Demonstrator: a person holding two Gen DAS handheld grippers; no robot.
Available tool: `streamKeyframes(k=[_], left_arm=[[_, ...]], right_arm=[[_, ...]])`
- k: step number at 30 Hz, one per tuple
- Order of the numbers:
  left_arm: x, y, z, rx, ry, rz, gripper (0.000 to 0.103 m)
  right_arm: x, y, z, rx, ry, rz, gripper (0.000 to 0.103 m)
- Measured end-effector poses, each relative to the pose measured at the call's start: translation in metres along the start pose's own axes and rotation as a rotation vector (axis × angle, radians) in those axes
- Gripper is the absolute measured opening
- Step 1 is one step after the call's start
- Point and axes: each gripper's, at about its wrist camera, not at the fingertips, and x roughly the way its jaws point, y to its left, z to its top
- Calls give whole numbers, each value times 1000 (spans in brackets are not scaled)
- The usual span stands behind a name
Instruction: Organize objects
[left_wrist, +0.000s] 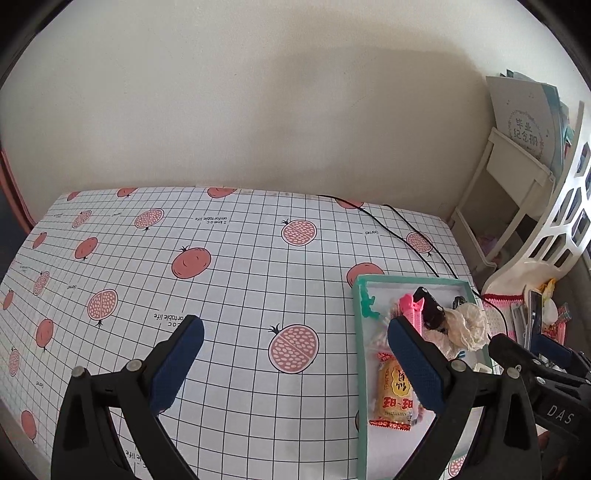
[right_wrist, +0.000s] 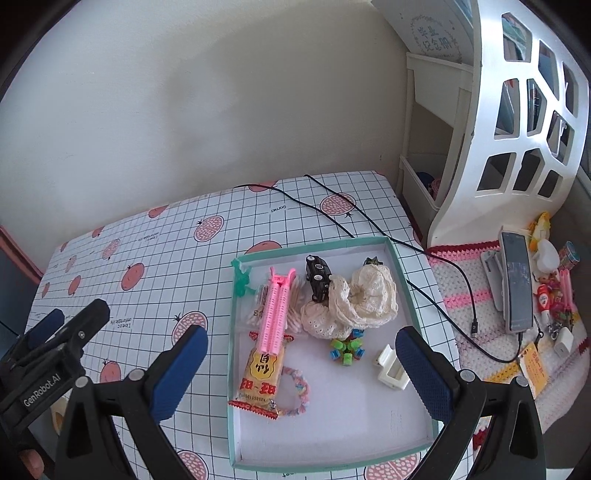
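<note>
A shallow teal-rimmed tray sits on the pomegranate-print tablecloth and holds small items: a pink hair clip, a yellow snack packet, a black toy car, a cream lace scrunchie, coloured beads, a white clip and a pastel bracelet. My right gripper hovers open above the tray's near half. My left gripper is open over the cloth, its right finger overlapping the tray and snack packet. Neither holds anything.
A black cable runs across the cloth past the tray. To the right, a crocheted mat carries a phone on a stand, a charger and trinkets. A white cut-out rack and shelf stand by the wall.
</note>
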Motion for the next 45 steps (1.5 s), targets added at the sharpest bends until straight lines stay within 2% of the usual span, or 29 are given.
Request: streamKeyframes(k=[6, 7, 11, 17, 25, 37, 45], left_arm=[[-20, 2, -21, 29, -29, -42, 100], [-22, 2, -25, 104, -37, -91, 100], [-32, 3, -40, 146, -57, -61, 100], [-41, 12, -64, 171, -75, -79, 100], [-44, 23, -100, 243, -84, -38, 100], [-34, 45, -148, 302, -62, -51, 100], [-15, 62, -173, 272, 11, -61, 100]], right_arm=[[-7, 0, -25, -9, 13, 3, 103], [-8, 0, -29, -10, 14, 3, 103], [-16, 1, -42, -19, 6, 8, 103], [-27, 1, -64, -23, -4, 25, 103], [-32, 2, -96, -36, -4, 32, 103], [-17, -3, -139, -22, 49, 49, 103], [0, -1, -162, -46, 90, 33, 103]])
